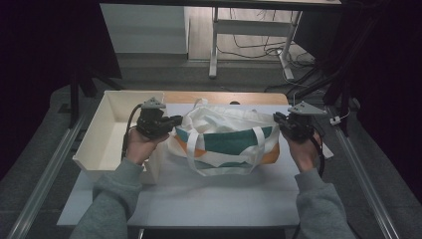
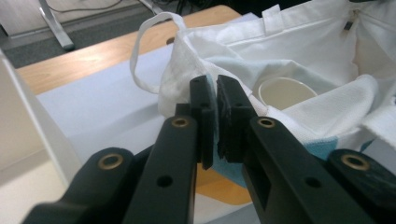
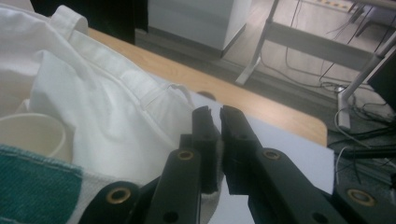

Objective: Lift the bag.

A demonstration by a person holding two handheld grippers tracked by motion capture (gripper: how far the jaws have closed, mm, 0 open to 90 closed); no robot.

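Left gripper [image 2: 215, 122]: clenched on bag [image 1: 225, 139] edge.
Right gripper [image 3: 215, 148]: clenched on bag's opposite edge.
Cup [image 2: 286, 92]: inside bag.

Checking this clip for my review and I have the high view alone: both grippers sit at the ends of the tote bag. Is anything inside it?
Observer: Yes, a pale cup stands inside the tote bag, as the left gripper view shows.
Operator: Is the left gripper gripping fabric?
Observer: The left gripper is shut on the bag's white rim, with cloth pinched between the pads.
Operator: And the right?
Observer: The right gripper is shut on the white cloth at the bag's other end.
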